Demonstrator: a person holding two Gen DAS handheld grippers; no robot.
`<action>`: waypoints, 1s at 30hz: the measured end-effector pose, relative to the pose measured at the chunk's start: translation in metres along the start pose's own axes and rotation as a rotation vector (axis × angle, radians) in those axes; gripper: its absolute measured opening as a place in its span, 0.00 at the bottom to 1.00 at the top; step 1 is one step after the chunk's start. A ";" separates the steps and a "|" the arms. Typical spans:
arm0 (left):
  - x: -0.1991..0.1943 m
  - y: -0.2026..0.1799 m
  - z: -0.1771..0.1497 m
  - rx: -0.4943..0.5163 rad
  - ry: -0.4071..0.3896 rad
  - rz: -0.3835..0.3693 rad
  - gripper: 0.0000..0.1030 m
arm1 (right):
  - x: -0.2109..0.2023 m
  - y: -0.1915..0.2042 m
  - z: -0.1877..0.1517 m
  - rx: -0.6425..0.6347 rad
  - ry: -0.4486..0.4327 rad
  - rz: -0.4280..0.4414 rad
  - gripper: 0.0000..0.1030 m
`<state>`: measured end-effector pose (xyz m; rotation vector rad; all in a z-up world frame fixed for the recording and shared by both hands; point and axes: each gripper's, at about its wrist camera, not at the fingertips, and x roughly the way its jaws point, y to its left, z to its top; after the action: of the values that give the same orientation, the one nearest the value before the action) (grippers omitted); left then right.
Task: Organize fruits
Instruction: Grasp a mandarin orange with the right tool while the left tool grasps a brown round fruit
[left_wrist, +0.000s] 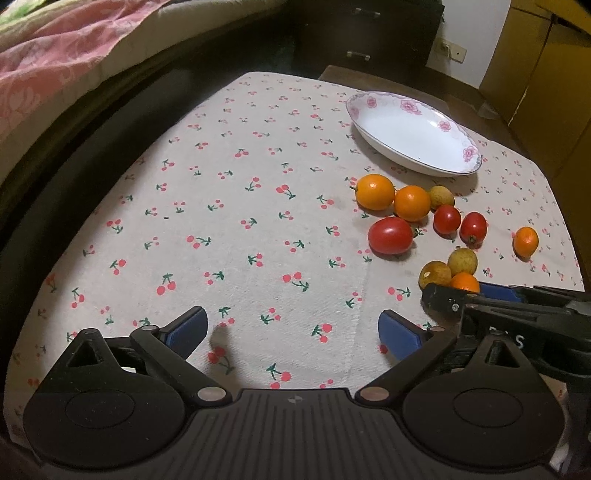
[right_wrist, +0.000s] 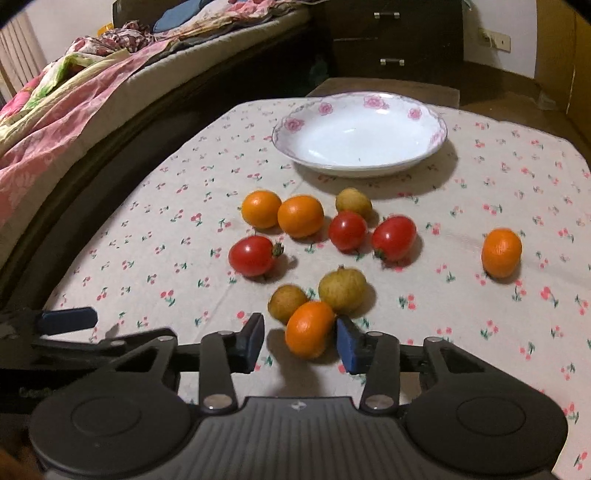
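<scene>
Your right claw (right_wrist: 300, 345) brackets an orange (right_wrist: 308, 328), pads near but not pressing; your left claw (left_wrist: 291, 332) gapes empty above the counter (left_wrist: 221, 221)

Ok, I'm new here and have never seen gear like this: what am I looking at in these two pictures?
There is no robot. A person holds a two-finger gripper in each hand, and each gripper has a wide-angle camera looking along its fingers. One picture comes from the left gripper, the other from the right gripper.

On the cherry-print cloth are an empty flowered dish, three tomatoes, three yellow-brown fruits and four small oranges.

The left gripper is open over bare cloth. The nearest orange sits between the right gripper's blue pads, but a gap shows on one side, so it isn't gripped yet.
</scene>
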<state>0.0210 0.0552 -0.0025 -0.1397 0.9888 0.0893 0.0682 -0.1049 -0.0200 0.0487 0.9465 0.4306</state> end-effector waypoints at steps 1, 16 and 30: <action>0.000 0.000 0.000 0.000 0.002 -0.002 0.98 | 0.000 0.000 0.001 -0.003 0.002 0.000 0.41; 0.009 -0.047 0.007 0.162 -0.032 -0.186 0.93 | -0.047 -0.043 -0.011 -0.024 0.034 -0.012 0.33; 0.045 -0.082 0.023 0.387 -0.011 -0.289 0.65 | -0.045 -0.077 -0.009 0.114 0.022 0.089 0.33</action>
<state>0.0759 -0.0213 -0.0214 0.0738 0.9486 -0.3645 0.0636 -0.1937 -0.0076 0.1900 0.9928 0.4598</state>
